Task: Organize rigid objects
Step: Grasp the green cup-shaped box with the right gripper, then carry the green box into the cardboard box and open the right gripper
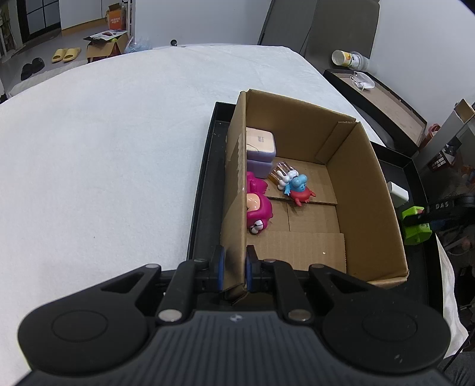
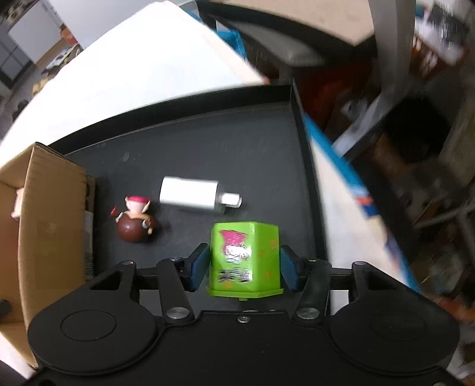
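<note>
My left gripper (image 1: 234,258) is shut on the near left wall of the open cardboard box (image 1: 365,190), which stands in a black tray (image 1: 204,184). Inside the box lie a pink figure (image 1: 258,207), a blue and red toy (image 1: 298,187), a small amber bottle (image 1: 279,172) and two stacked lilac cases (image 1: 261,145). My right gripper (image 2: 245,261) points down over the tray (image 2: 207,142) with a green box (image 2: 243,237) between its blue pads, both against its sides. A white charger (image 2: 190,194) and a brown round figurine (image 2: 135,222) lie just beyond it. The cardboard box (image 2: 50,222) is at the left.
The tray rests on a white-clothed table (image 1: 104,148) with wide bare cloth to the left. Behind the table stand grey chairs (image 1: 341,26); a side shelf holds a tipped cup (image 1: 347,58) and a face mask (image 1: 363,81). Cluttered shelving lies right of the tray.
</note>
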`<state>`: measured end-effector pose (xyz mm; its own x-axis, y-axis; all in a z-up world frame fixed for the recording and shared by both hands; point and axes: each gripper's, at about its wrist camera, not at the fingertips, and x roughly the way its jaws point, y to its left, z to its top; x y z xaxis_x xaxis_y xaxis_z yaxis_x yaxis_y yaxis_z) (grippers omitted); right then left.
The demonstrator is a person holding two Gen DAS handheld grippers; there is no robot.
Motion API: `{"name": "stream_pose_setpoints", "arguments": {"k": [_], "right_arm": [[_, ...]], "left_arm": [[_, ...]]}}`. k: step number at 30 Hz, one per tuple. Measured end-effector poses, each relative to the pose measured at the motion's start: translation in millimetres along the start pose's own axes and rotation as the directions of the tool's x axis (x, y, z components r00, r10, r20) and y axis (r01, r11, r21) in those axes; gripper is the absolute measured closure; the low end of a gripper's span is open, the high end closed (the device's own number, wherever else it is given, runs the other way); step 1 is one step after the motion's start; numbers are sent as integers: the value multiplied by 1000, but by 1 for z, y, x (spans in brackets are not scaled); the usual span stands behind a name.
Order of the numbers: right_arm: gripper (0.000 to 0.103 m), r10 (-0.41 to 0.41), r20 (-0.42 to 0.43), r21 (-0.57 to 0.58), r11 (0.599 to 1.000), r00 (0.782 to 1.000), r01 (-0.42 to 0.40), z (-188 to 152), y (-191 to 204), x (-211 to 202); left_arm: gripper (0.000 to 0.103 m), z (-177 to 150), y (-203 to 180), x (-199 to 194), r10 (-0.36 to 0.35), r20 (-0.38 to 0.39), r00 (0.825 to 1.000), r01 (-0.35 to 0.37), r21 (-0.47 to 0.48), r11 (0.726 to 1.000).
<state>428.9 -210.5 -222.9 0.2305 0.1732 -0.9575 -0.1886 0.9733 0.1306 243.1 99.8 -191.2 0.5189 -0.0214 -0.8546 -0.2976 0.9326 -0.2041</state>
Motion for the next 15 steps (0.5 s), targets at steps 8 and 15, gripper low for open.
{"name": "stream_pose_setpoints", "arguments": {"k": [8,15], "right_arm": [[56,12,11,45,999,1000,-13,-10,-2,0],[56,-4,38,17,1000,999,4,-8,5,-15]], "left_arm": [[91,0,-1,0,0,-1,1000,0,3,1000],[91,0,-1,-1,-3,-1,1000,3,-1,1000]]}}
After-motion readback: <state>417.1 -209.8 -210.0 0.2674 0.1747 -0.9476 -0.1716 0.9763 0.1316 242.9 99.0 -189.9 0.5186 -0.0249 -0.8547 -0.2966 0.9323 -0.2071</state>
